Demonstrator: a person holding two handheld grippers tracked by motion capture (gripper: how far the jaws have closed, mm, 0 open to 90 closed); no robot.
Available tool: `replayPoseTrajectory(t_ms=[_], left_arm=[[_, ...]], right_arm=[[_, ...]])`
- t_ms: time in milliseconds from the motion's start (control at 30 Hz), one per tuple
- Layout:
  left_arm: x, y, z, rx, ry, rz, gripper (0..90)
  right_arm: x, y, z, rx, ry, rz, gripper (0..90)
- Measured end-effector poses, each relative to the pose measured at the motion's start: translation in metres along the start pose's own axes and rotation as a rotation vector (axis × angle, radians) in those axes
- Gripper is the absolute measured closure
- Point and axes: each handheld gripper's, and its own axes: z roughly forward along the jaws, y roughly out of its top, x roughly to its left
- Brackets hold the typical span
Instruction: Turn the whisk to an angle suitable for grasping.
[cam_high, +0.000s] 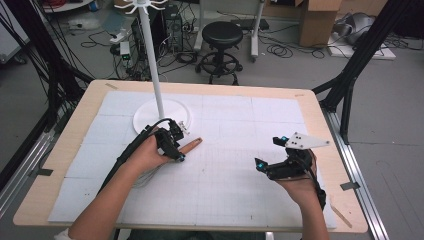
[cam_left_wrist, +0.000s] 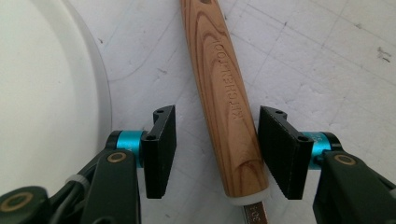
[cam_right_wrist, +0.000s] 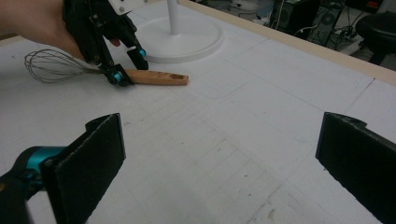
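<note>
A whisk lies flat on the white mat (cam_high: 225, 190), its wooden handle (cam_high: 192, 144) pointing right. My left gripper (cam_high: 179, 142) is open, low over it, one jaw on each side of the handle (cam_left_wrist: 219, 79) near its metal end; the right pad (cam_left_wrist: 280, 149) is close to the wood, the left one is apart. The wire loops (cam_right_wrist: 51, 65) spread behind that gripper (cam_right_wrist: 128, 65), with the handle (cam_right_wrist: 156, 77) sticking out past it. My right gripper (cam_high: 269, 151) hovers open over the mat's right half, with nothing between its jaws (cam_right_wrist: 224, 163).
A white stand with a round base (cam_high: 162, 115) and a tall pole (cam_high: 152, 55) sits just beyond the left gripper; its rim (cam_left_wrist: 100, 93) is beside the left jaw. The wooden table edge (cam_high: 320, 105) frames the mat. A stool (cam_high: 222, 35) and cables stand on the floor behind.
</note>
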Motion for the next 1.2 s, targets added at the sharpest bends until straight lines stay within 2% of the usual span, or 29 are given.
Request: replayPoseTrajectory(t_ms=[200, 300, 533, 800, 1033, 1133, 1200], left_arm=[[-0.001, 0.000, -0.001, 0.008, -0.005, -0.002, 53.8], [-0.001, -0.001, -0.002, 0.007, -0.018, -0.003, 62.1], [0.001, 0.000, -0.002, 0.014, -0.026, 0.013, 64.8], [-0.001, 0.000, -0.002, 0.024, -0.017, 0.008, 68.5], [-0.003, 0.001, -0.002, 0.030, -0.006, 0.015, 69.4], [-0.007, 0.002, -0.002, 0.036, 0.016, 0.018, 69.6], [-0.010, 0.003, -0.003, 0.048, 0.029, 0.051, 69.7]], right_arm=[[0.000, 0.000, 0.000, 0.005, 0.001, -0.002, 0.3], [0.000, 0.000, -0.001, 0.006, -0.002, -0.003, 0.3], [0.001, -0.001, -0.002, 0.017, -0.012, -0.007, 0.3], [0.001, -0.001, -0.005, 0.013, -0.018, -0.005, 0.3], [0.001, -0.002, -0.006, 0.011, -0.019, -0.006, 0.3], [0.000, -0.003, -0.008, 0.007, -0.024, 0.002, 0.3], [-0.001, -0.003, -0.008, 0.008, -0.025, 0.002, 0.3]])
